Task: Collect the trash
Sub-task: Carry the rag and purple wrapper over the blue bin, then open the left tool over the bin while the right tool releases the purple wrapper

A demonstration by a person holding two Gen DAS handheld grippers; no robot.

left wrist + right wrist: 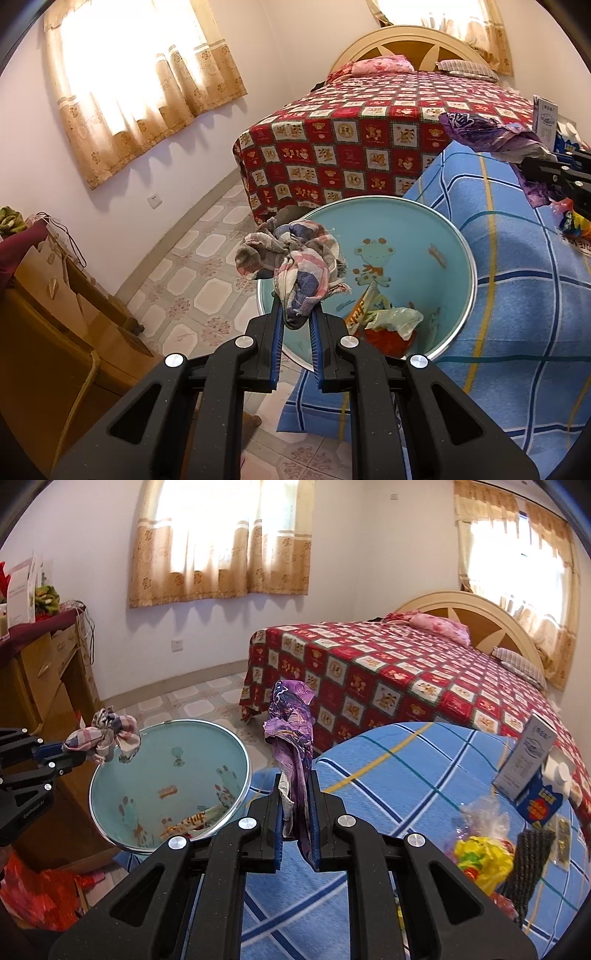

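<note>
My left gripper (297,308) is shut on a crumpled plaid rag (295,254) and holds it over the near rim of a light blue trash bin (458,258); the rag (105,740) and gripper (79,755) also show in the right wrist view, at the bin's (110,775) left rim. The bin holds wrappers (384,325). My right gripper (295,794) is shut on a purple foil wrapper (291,731), held upright over the edge of the blue-checked table (388,775), right of the bin. The wrapper (491,134) and right gripper (524,166) show at right in the left view.
On the blue-checked table lie a yellow wrapper (480,860), clear plastic (484,812), a dark knitted cloth (528,867) and a milk carton (532,771). A bed (406,675) with a red quilt stands behind. A wooden dresser (40,679) is left; a red bag (40,890) lies on the floor.
</note>
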